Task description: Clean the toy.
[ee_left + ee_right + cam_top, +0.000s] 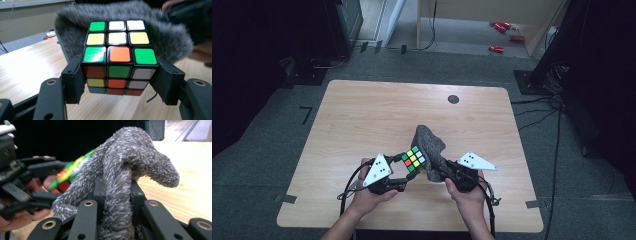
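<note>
A scrambled puzzle cube (413,159) (119,56) hangs above the near middle of the wooden table (362,115), with my left gripper (404,176) (119,82) shut on its two sides. A fuzzy grey cloth (430,142) (125,170) (170,37) is bunched between the jaws of my right gripper (438,172) (116,195), which is shut on it. The cloth drapes against the far side of the cube. In the right gripper view the cube (72,171) peeks out blurred at the cloth's left, beside the left gripper (25,185).
A small dark round disc (453,99) is set in the table near its far edge. Red objects (502,30) lie on the floor beyond the table, cables (537,107) trail at the right, and dark stands flank both sides.
</note>
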